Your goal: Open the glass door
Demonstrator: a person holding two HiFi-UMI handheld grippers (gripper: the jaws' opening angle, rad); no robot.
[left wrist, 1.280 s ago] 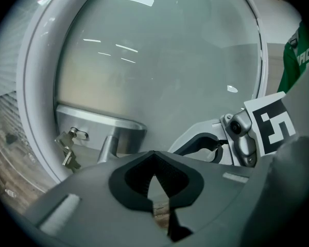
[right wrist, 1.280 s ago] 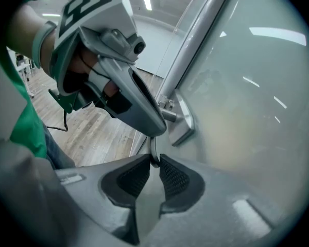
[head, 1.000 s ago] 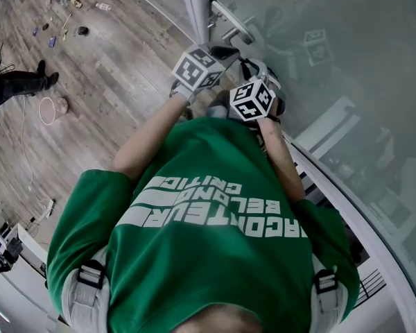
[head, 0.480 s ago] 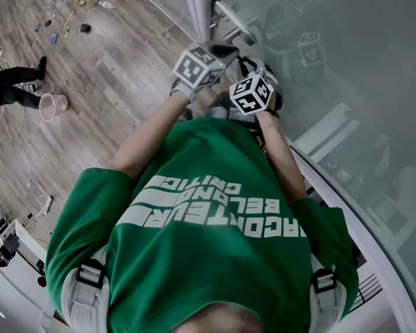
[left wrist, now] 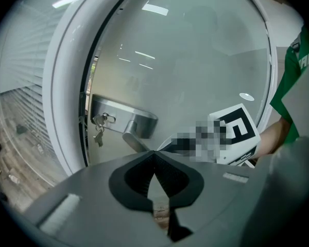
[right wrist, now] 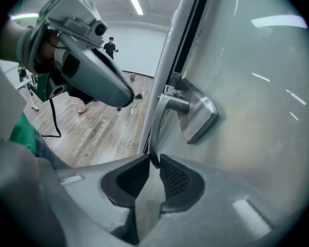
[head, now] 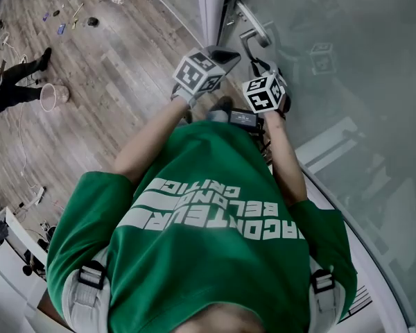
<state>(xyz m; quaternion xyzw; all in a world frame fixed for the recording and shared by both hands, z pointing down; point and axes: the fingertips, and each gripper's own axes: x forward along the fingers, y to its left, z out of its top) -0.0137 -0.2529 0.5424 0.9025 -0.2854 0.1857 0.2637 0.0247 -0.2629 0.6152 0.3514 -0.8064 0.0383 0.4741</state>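
Your right gripper (right wrist: 153, 159) is clamped on the tip of the handle (right wrist: 175, 105) — the glass door (right wrist: 257, 76) stands at its right. Left gripper (left wrist: 154, 156) closed on nothing (just beside the right).

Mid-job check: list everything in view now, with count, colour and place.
glass door: one, frosted grey, white frame, person's right
door handle: one, silver lever, at the door's edge
keys: one bunch, silver, hanging from the lock beside the handle
cup: one, pink, on the wood floor far left
bystander: one, dark clothes, near the cup
shirt: one, green, the person's own
left gripper: one, grey, shut and empty, facing the handle
right gripper: one, grey, shut on the door handle
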